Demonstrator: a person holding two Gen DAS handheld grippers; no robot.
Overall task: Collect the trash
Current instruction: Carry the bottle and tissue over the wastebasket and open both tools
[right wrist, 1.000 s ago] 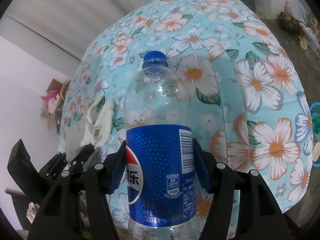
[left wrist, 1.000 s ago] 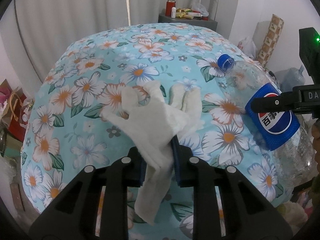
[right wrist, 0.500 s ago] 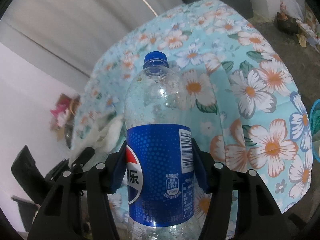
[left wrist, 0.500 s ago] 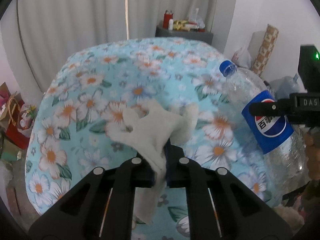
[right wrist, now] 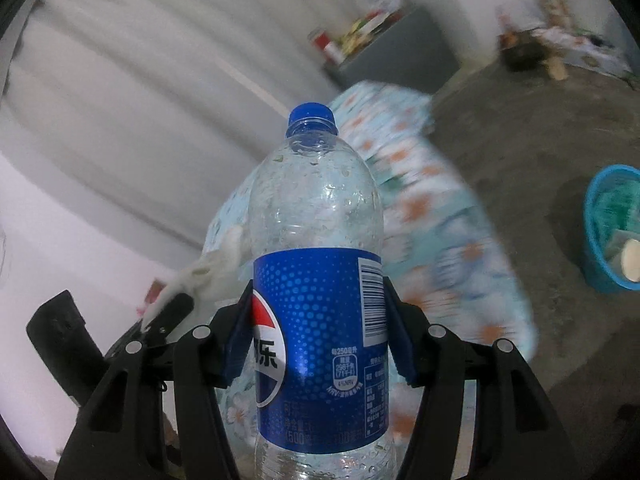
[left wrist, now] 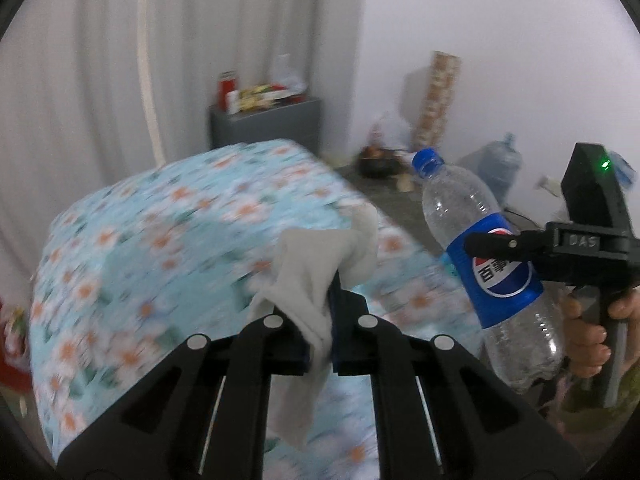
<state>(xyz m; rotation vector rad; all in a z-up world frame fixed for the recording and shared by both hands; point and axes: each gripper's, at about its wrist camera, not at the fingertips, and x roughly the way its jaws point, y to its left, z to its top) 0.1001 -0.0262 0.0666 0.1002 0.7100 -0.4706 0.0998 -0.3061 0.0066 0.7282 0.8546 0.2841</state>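
tissue (left wrist: pixel 316 280), bottle (right wrist: pixel 318 264), apparently both gripped

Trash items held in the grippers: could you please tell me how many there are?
2: a white tissue in the left gripper, an empty bottle in the right gripper.

left gripper (left wrist: pixel 320 320): black plastic frame, triangular cut-outs, silver round screws, blue pads, thin metal rods along the arms
right gripper (right wrist: pixel 318 332): same black frame, silver screws, blue pads on both fingers
right gripper housing: black block, green LED lit, embossed "DAS" lettering
right hand (left wrist: pixel 588 336): bare fingers around grey-black pistol handle; no sleeve visible
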